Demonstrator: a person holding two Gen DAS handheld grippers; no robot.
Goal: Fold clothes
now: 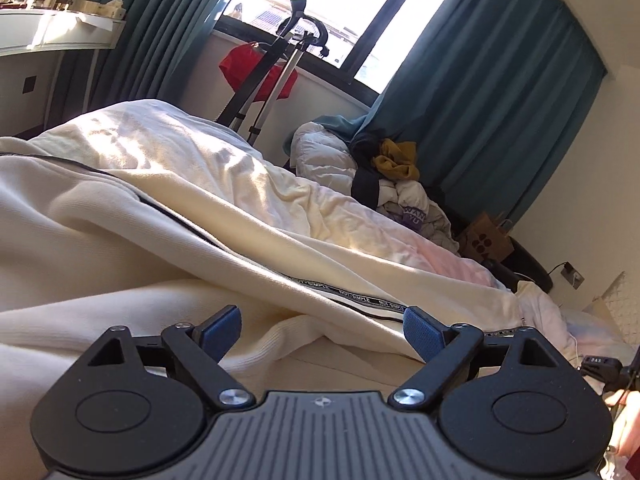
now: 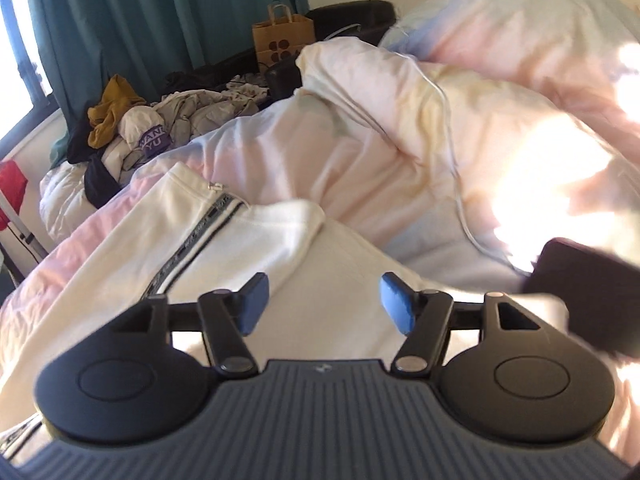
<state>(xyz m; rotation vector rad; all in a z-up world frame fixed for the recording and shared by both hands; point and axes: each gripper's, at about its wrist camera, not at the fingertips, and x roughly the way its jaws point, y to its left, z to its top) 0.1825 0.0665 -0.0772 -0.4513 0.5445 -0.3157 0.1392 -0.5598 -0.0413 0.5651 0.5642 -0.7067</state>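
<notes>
Both sets of jaws stand wide apart, gripping nothing. Between and just beyond the jaws of the left gripper (image 1: pixel 322 330) lies the cream zip jacket (image 1: pixel 160 216), its ribbed hem nearest. The right gripper (image 2: pixel 322 300) hovers over the same jacket (image 2: pixel 224 236), spread on the pastel duvet (image 2: pixel 400 152). Farther off, a clothes pile (image 2: pixel 160 132) sits before teal curtains (image 1: pixel 500 80).

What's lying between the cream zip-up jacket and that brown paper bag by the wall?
In the right wrist view, pastel bedding and a heap of clothes lie between the cream jacket and the paper bag.
</notes>
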